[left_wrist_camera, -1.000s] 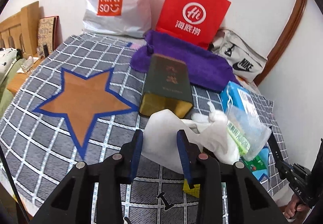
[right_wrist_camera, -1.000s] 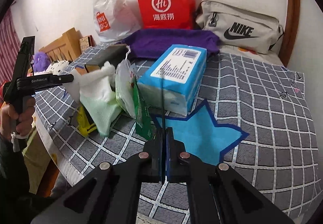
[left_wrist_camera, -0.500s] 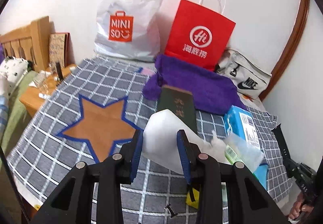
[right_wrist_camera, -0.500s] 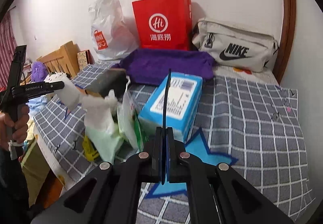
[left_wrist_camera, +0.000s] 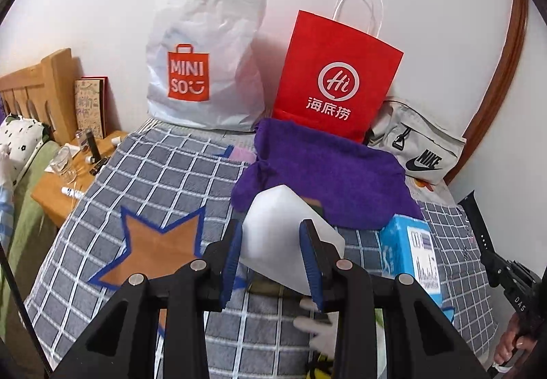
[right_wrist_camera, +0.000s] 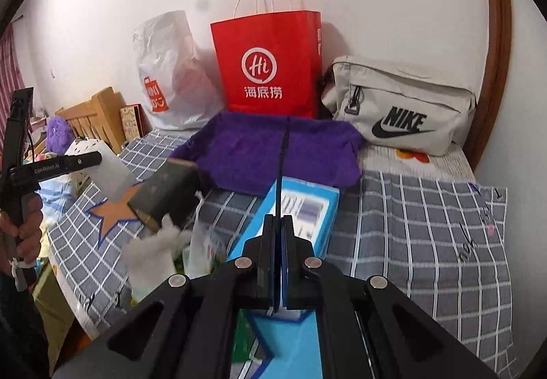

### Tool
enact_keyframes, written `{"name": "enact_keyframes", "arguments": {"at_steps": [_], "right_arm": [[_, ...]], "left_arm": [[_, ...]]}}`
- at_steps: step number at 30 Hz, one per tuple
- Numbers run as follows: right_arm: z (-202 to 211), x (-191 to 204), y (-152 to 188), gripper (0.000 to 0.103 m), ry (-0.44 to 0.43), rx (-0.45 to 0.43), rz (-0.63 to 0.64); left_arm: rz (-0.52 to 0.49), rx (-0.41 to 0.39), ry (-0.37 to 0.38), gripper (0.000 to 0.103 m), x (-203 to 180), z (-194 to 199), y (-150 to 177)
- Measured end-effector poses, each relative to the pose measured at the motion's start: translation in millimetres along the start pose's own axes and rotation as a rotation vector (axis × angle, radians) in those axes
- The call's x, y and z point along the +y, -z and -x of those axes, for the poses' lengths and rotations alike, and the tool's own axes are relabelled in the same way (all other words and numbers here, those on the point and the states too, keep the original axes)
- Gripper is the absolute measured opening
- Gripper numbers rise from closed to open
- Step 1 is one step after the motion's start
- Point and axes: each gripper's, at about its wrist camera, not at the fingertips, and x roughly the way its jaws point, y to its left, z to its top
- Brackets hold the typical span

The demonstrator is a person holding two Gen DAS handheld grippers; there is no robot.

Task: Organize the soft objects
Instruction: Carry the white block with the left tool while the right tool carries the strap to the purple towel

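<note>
My left gripper point(left_wrist_camera: 271, 257) is shut on a white foam block point(left_wrist_camera: 285, 242) and holds it up above the checked bed cover point(left_wrist_camera: 164, 173); the block also shows in the right wrist view point(right_wrist_camera: 112, 173). A purple towel point(left_wrist_camera: 328, 173) lies at the back, in front of a red paper bag point(left_wrist_camera: 336, 78). A white glove point(right_wrist_camera: 154, 249) and a clear plastic packet point(right_wrist_camera: 201, 252) lie by a blue tissue pack point(right_wrist_camera: 307, 208). My right gripper point(right_wrist_camera: 278, 262) is shut with nothing between its jaws, above the tissue pack.
A white MINISO bag point(left_wrist_camera: 205, 64) and a beige Nike bag point(right_wrist_camera: 403, 112) lean on the wall. A dark olive box point(right_wrist_camera: 164, 194) lies beside the orange star patch point(left_wrist_camera: 160, 245). A wooden bedside table point(left_wrist_camera: 68, 173) with small items stands at the left.
My left gripper has lifted the white foam block up and away from the pile. My right gripper has risen too and stayed shut.
</note>
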Motion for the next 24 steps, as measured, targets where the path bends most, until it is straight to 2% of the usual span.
{"name": "enact_keyframes", "arguments": {"at_steps": [9, 24], "right_arm": [[-47, -17, -42, 0.003, 0.001, 0.012, -0.007], [-154, -43, -89, 0.003, 0.007, 0.076, -0.009]], "left_arm": [[0.000, 0.033, -0.009, 0.033, -12, -44, -31], [-0.033, 0.142, 0.025, 0.033, -29, -158, -88]]}}
